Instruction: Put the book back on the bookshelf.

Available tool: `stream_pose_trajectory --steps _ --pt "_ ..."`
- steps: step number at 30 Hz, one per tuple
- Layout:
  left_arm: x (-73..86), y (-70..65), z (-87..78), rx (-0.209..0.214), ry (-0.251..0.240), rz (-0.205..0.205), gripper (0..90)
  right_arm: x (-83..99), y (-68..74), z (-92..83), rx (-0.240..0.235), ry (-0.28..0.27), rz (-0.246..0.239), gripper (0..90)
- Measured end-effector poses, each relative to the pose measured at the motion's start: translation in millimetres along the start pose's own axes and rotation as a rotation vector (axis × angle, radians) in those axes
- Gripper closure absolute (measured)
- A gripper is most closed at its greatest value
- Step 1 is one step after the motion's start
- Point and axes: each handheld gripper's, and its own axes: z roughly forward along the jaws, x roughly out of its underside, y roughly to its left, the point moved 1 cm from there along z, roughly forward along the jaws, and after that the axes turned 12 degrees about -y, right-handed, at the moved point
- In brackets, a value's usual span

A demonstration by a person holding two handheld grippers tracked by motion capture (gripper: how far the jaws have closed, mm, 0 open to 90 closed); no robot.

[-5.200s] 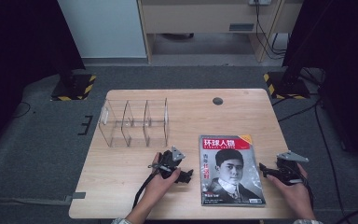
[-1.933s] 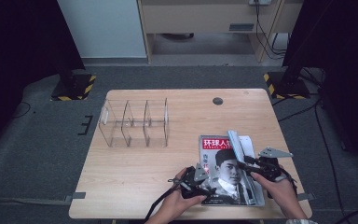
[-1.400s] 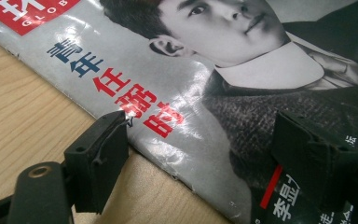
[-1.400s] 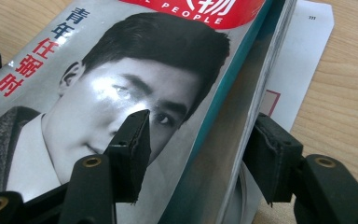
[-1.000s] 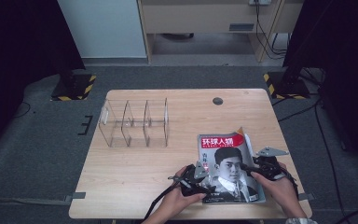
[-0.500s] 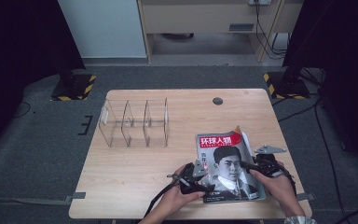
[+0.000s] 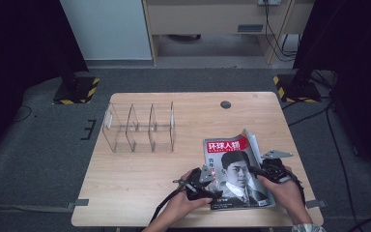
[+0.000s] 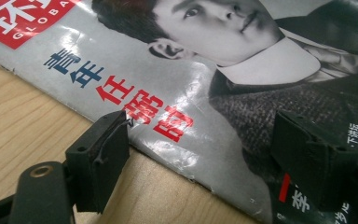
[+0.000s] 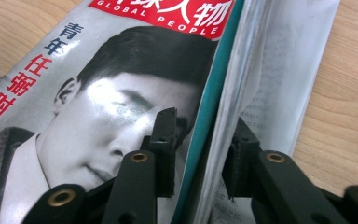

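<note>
Since a moment ago your right gripper (image 7: 260,170) has been closing its jaws around the lifted right edge of the magazine (image 7: 235,164), and the cover with a sheaf of pages now stands between them; they have not visibly pinched it yet, with a gap showing on either side in the right gripper view. That edge of the magazine (image 9: 121,93) is raised off the desk (image 7: 140,179), pages fanned beneath the cover. Your left gripper (image 7: 207,178) rests at the magazine's near left edge, jaws wide apart, one over bare wood just off the edge and the other over the cover (image 8: 242,93), gripping nothing. The magazine lies at the near right of the desk, between your two hands. Farther back, left of centre, a clear acrylic divider rack (image 7: 139,127) stands well apart from it. Beyond that, a small round grommet (image 7: 225,104) sits near the far edge.
</note>
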Motion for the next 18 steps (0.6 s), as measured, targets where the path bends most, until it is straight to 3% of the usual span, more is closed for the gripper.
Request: stream_pose_trajectory --steps 5,9,14,18 --pt "-0.6 1.3 0.7 -0.008 0.002 -0.019 16.7 -1.3 1.3 -2.1 0.005 -0.002 -0.003 76.8" --pt "-0.8 9.6 0.8 0.04 -0.002 -0.081 3.7 -3.2 2.0 -4.2 0.004 -0.005 -0.002 80.2" --pt "-2.7 19.3 3.5 -0.006 -0.02 -0.136 3.6 -4.0 4.0 -5.0 0.014 -0.009 0.001 82.7" --pt "-3.2 20.3 4.5 -0.045 -0.005 -0.109 3.7 -4.4 6.8 -7.9 0.016 -0.03 -0.003 85.1"
